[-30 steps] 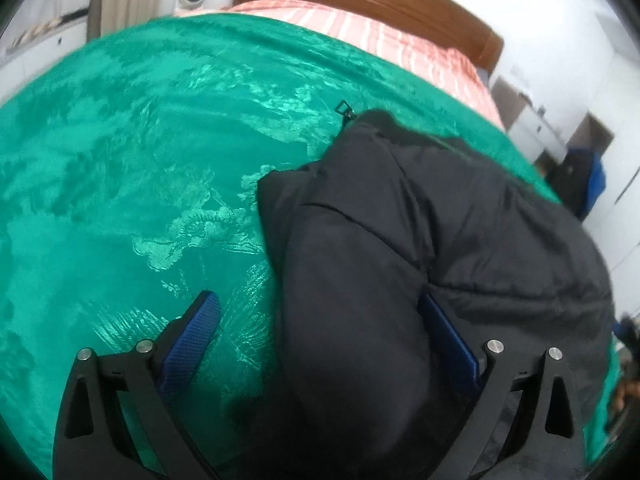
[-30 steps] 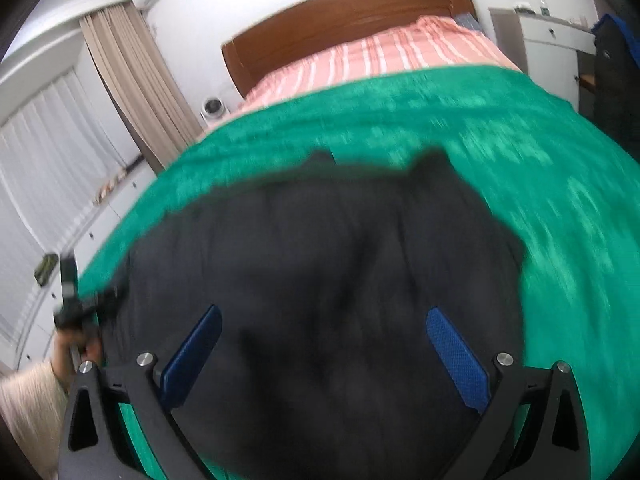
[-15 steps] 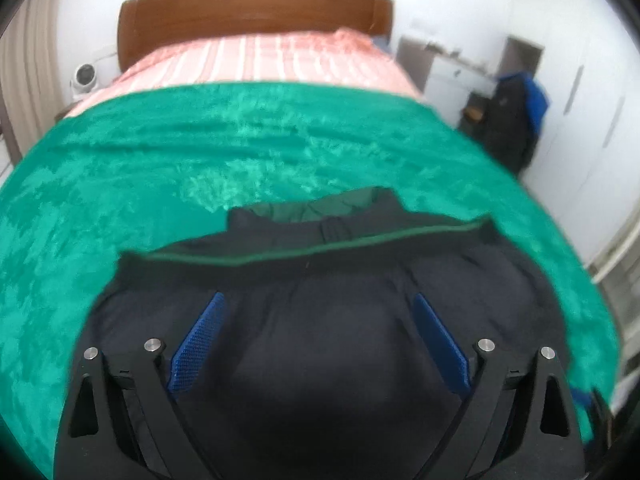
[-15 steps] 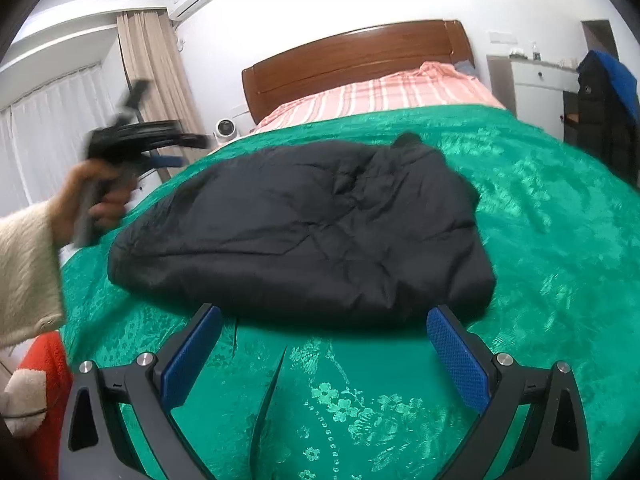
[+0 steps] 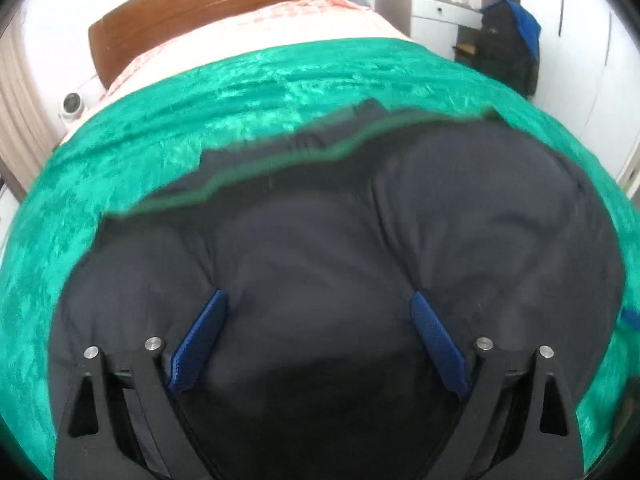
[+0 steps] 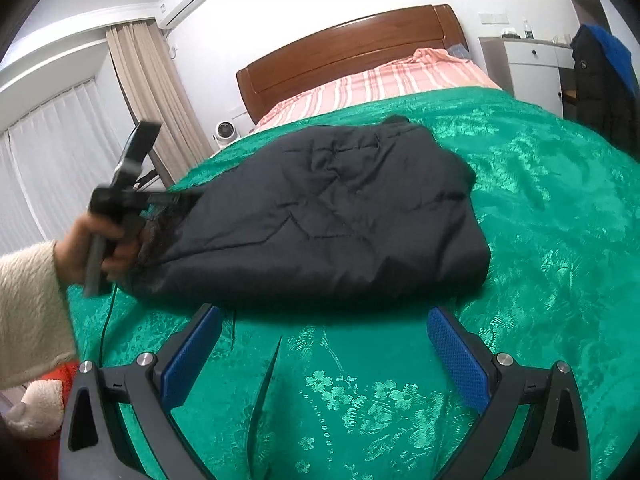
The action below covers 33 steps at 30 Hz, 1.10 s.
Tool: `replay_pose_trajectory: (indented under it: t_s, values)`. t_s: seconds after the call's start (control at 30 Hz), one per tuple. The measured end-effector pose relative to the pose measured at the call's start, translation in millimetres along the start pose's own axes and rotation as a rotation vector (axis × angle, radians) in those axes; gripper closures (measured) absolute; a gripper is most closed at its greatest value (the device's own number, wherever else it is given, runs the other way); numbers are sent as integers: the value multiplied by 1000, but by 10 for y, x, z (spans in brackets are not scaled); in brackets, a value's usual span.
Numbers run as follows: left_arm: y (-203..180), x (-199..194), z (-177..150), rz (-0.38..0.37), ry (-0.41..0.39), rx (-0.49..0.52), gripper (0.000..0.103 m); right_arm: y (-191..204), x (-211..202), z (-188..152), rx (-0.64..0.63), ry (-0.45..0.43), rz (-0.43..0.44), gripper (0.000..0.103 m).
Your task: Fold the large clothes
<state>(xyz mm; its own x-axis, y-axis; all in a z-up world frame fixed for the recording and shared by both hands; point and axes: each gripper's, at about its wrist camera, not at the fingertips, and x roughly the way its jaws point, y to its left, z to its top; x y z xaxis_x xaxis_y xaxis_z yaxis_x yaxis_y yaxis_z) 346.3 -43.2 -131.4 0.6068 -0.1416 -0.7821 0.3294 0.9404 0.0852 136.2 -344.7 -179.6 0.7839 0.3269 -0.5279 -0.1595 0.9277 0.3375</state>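
A large black padded jacket (image 6: pixel 328 216) lies folded in a bundle on the green bedspread (image 6: pixel 552 208). In the left wrist view the jacket (image 5: pixel 320 240) fills the lower frame, with a thin green trim line along its far edge. My left gripper (image 5: pixel 318 334) is open, its blue fingers spread over the jacket's near end. It also shows in the right wrist view (image 6: pixel 168 198), held in a hand at the jacket's left end. My right gripper (image 6: pixel 326 350) is open and empty over the bedspread just in front of the jacket.
A wooden headboard (image 6: pixel 348 52) and pink striped bedding (image 6: pixel 384 84) lie beyond. A white cabinet (image 6: pixel 532 68) and a hanging dark coat (image 6: pixel 600 80) stand at the right. Curtains (image 6: pixel 148 92) and a small white fan (image 6: pixel 224 132) are at the left.
The left gripper has come down close onto the jacket's left end. The right gripper has pulled back from over the jacket to the bedspread in front of it.
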Motion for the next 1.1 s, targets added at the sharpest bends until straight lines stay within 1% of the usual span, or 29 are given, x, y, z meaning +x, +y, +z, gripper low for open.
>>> replay_pose_trajectory:
  t_s: [0.07, 0.13, 0.23, 0.33, 0.43, 0.47, 0.53, 0.57, 0.63, 0.77, 0.87, 0.93, 1.03, 1.1]
  values:
    - [37, 95, -123, -13, 8, -36, 9, 5, 32, 7, 3, 10, -3, 2]
    - [48, 162, -169, -19, 6, -55, 7, 6, 75, -6, 10, 23, -7, 2]
    - [30, 203, -136, -4, 6, -59, 7, 43, 68, -21, -14, 26, -23, 2]
    - [-2, -17, -170, -10, 8, -59, 14, 74, 2, -22, -31, 9, -37, 2]
    - [-85, -375, -359, -42, -32, -36, 14, 49, -23, -20, -20, 0, -36, 2]
    - [-118, -433, -449, -45, -36, -28, 14, 37, -12, -8, -15, 2, -32, 2]
    - [-159, -370, -552, -45, -10, -17, 12, 32, 12, -3, -6, 3, -25, 2]
    - [-178, -297, -605, -38, 0, -11, 11, 29, 17, 1, -7, 4, -22, 2]
    - [-209, -214, -658, -19, -4, -4, 9, 43, 31, -1, -16, 9, -23, 2]
    - [-260, -149, -630, 11, -2, -3, 8, 64, -4, -17, -39, 11, -29, 2]
    - [-273, -250, -635, 10, 17, -4, 10, 50, -33, -3, -30, 2, -29, 2]
    - [-305, -375, -677, -2, 15, 5, 12, 39, -56, -11, -17, -3, -28, 2]
    - [-380, -457, -810, 16, 4, 51, 12, 18, -54, -9, -4, -1, -25, 2]
    - [-415, -482, -868, 28, -1, 51, 12, 7, -40, -3, 1, 1, -27, 2]
